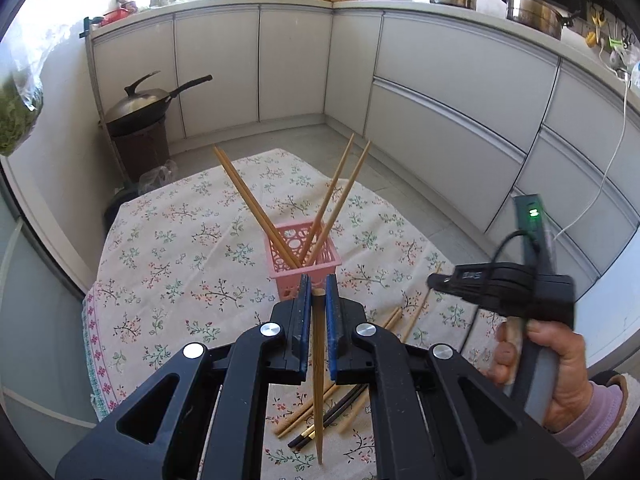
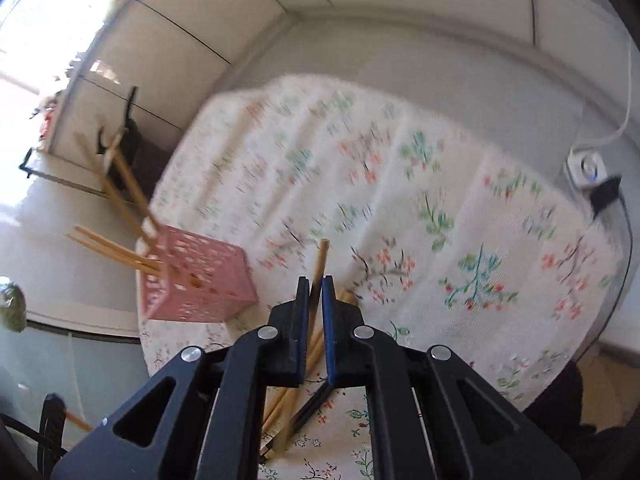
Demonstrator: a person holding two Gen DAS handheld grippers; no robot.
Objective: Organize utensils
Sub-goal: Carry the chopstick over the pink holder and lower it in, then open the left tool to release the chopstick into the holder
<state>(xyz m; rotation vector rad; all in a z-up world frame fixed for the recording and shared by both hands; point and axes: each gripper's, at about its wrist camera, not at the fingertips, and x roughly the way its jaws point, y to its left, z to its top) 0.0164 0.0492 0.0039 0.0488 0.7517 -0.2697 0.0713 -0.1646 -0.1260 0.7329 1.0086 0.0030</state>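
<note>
Floral tablecloth point(image 1: 168, 240); chopstick point(image 1: 318, 380) between left claw point(image 1: 318, 292)

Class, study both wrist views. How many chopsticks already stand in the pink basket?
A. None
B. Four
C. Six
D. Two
B: in the left wrist view four wooden chopsticks lean out of the pink basket, two to the left and two to the right; the others lie on the cloth or are clamped in a gripper.
</note>
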